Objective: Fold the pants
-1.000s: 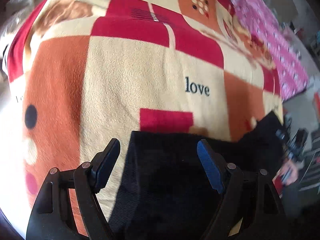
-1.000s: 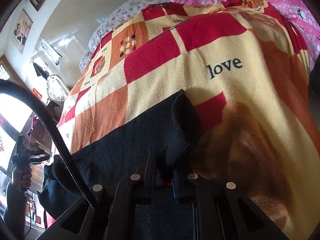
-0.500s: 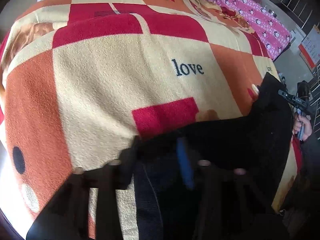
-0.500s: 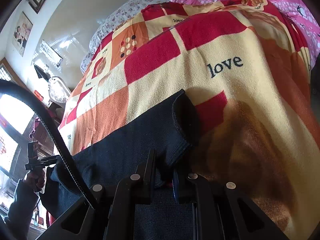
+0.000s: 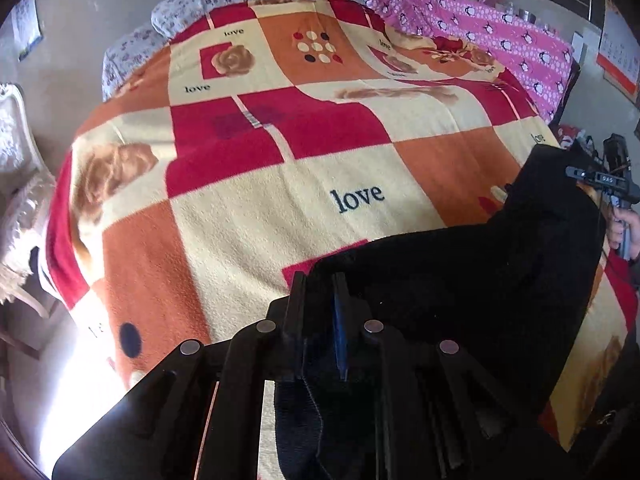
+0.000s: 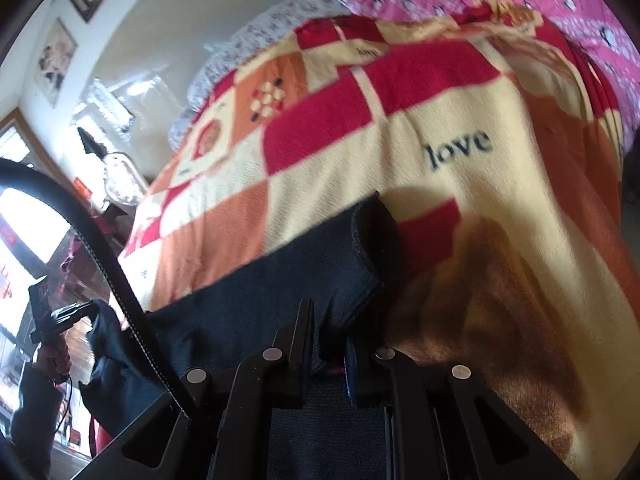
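Left gripper point(image 5: 320, 320): jaws narrow, clamped on pants point(image 5: 460, 288) edge | Right gripper point(image 6: 326, 344): jaws closing on far edge, cloth pinched between | Pants: dark, stretched between both jaws above blanket point(image 5: 280, 200) on bed | Judgement: both ends gripped to carry the fold over evenly.

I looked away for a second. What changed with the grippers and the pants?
The left gripper, open over the pants a second ago, closed on their edge and lifted it. The right gripper stayed clamped on its end; the blanket is unchanged.
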`<action>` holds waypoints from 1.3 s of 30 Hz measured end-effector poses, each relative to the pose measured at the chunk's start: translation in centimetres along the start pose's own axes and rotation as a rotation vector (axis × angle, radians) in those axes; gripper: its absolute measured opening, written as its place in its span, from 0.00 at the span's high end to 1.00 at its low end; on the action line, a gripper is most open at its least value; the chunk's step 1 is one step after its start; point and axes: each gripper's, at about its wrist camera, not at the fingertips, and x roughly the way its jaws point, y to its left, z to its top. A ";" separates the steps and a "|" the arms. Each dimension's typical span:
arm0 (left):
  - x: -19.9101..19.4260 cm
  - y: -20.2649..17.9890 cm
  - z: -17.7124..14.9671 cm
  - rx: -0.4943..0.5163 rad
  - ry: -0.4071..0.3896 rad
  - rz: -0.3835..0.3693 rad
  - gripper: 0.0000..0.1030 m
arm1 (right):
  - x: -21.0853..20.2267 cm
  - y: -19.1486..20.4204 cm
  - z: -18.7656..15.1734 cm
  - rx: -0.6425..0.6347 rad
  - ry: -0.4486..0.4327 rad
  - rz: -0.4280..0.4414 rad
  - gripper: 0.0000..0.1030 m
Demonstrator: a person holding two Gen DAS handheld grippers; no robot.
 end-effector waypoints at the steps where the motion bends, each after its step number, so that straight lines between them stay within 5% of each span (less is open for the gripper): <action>1: -0.5 -0.2 0.3 0.004 -0.015 0.030 0.90 | -0.5 0.4 0.2 -0.013 -0.021 0.022 0.93; 10: -1.0 3.3 -1.3 -0.147 -0.075 0.177 0.90 | -1.5 0.4 7.0 0.240 -0.063 0.271 0.95; 16: -3.1 2.7 -3.1 -0.198 -0.197 0.138 0.90 | -5.5 2.5 5.5 0.224 -0.130 0.290 0.96; 27: -6.0 0.6 -3.5 -0.164 -0.285 0.128 0.90 | -11.1 3.8 1.3 0.200 -0.211 0.249 0.96; 34: -10.9 -0.4 -4.5 -0.167 -0.481 0.065 0.90 | -16.5 6.7 -0.3 0.140 -0.347 0.247 0.96; 39: -5.6 1.6 -3.7 -0.230 -0.334 0.084 0.90 | -15.4 5.0 -0.1 0.186 -0.364 0.222 0.96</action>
